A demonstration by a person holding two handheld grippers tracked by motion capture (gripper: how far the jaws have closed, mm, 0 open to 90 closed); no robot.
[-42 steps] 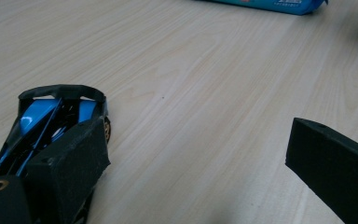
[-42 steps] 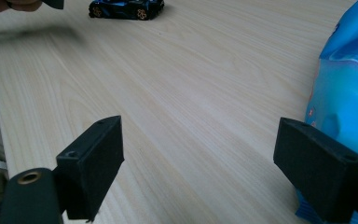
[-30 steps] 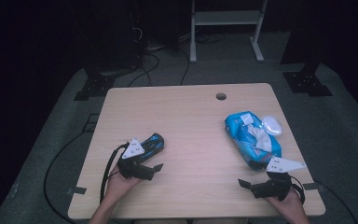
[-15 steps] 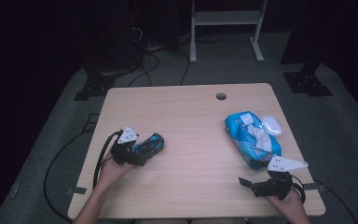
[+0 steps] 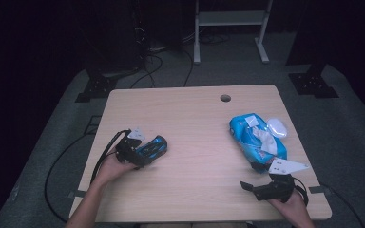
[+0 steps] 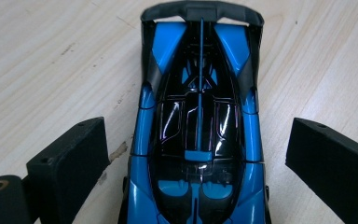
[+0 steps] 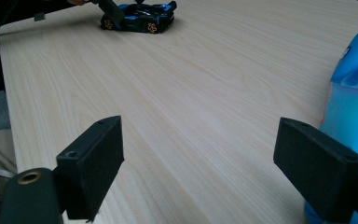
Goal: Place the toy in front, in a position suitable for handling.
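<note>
Car (image 6: 199, 130) sat on table (image 5: 199, 142) between spread jaws of left gripper (image 6: 199, 158), untouched. Right gripper (image 7: 214, 163) hovered wide apart beside blue pack (image 5: 256, 141), holding nothing.

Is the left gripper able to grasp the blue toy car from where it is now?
Probably yes. The left gripper is open with a jaw on each side of the blue toy car, and nothing lies between jaws and car.

bare table (image 5: 199, 142) between toy car (image 5: 152, 148) and packet (image 5: 254, 142).
</note>
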